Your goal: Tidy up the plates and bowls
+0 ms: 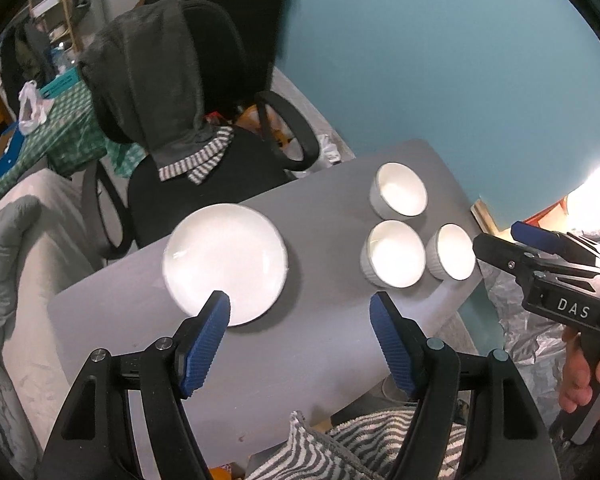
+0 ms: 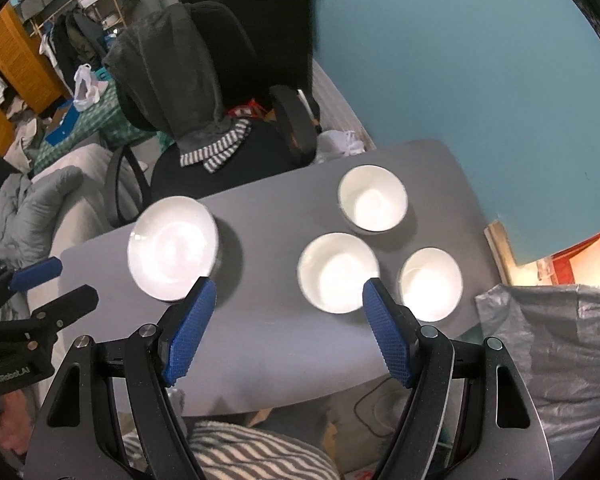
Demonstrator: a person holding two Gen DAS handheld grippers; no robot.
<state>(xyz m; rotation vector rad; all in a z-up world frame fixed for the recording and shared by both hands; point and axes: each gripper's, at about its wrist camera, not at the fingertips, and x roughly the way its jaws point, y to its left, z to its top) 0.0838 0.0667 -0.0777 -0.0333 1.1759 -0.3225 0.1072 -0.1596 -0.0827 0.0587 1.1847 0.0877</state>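
Note:
A white plate [image 1: 225, 258] lies on the left of a small grey table [image 1: 324, 344]; it also shows in the right wrist view [image 2: 173, 249]. Three white bowls stand to the right: a far bowl [image 1: 401, 190], a middle bowl [image 1: 395, 253] and a right bowl [image 1: 452, 251]. In the right wrist view they are the far bowl [image 2: 373, 198], the middle bowl [image 2: 338, 272] and the right bowl [image 2: 430, 283]. My left gripper [image 1: 300, 306] is open and empty above the table, its left finger over the plate's near rim. My right gripper [image 2: 286, 290] is open and empty above the table, near the middle bowl.
A black office chair [image 1: 220, 120] draped with a grey hooded garment stands behind the table. A grey sofa [image 1: 16, 248] is at the left. Crumpled grey plastic sheeting [image 2: 552, 332] lies at the right. A striped towel [image 2: 236, 456] is below the grippers. The wall [image 1: 440, 60] is teal.

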